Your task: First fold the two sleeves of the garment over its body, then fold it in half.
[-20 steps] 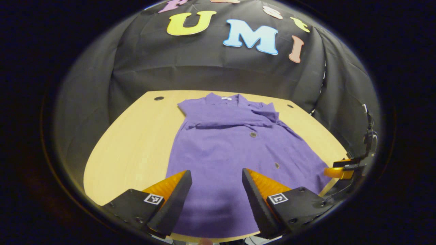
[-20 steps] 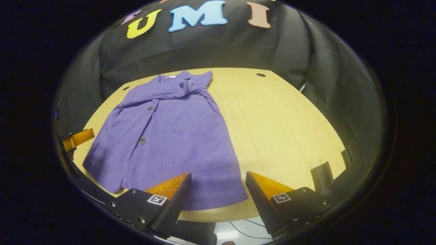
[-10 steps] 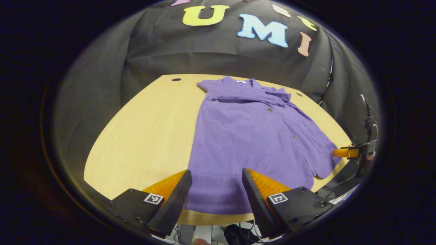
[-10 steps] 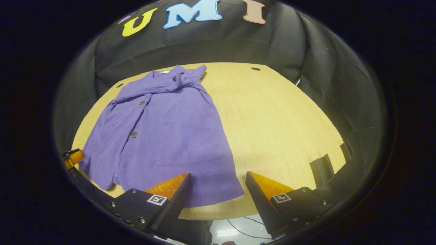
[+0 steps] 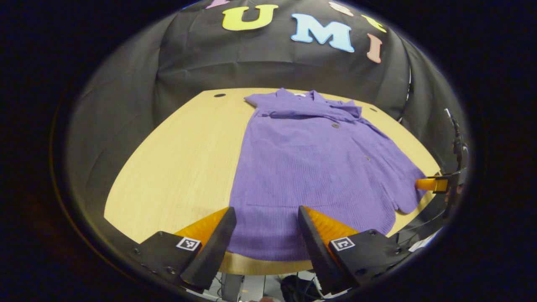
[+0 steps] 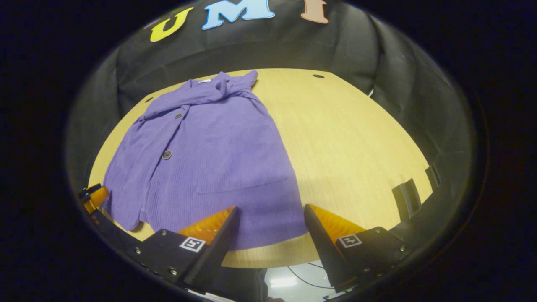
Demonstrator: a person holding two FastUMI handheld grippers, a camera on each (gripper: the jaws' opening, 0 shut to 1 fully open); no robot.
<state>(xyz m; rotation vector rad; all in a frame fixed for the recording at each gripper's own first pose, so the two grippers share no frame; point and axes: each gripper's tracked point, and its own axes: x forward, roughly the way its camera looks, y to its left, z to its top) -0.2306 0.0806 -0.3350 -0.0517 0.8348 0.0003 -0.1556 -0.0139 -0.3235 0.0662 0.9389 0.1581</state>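
A purple buttoned garment [image 5: 310, 167] lies flat on the wooden table [image 5: 180, 159], collar at the far side, both sleeves lying folded across its chest. Its near hem sits just beyond my left gripper [image 5: 266, 212], which hangs open above the table's front edge with nothing in it. In the right gripper view the garment [image 6: 209, 151] spreads to the left and my right gripper [image 6: 270, 209] stands open over its near right hem corner. The right gripper [image 5: 430, 184] shows at the far right of the left gripper view; the left gripper [image 6: 94, 197] shows at the far left of the right gripper view.
Black cloth walls surround the table on three sides. Small round holes [image 5: 219, 95] mark the table's far corners. Bare wood [image 6: 356, 138] stretches to the right of the garment. Dark brackets [image 6: 405, 197] sit at the table's right edge. Cables show below the front edge.
Both grippers have drawn back toward the table's front edge, so the garment's hem now lies just ahead of the fingers. The garment itself has not moved.
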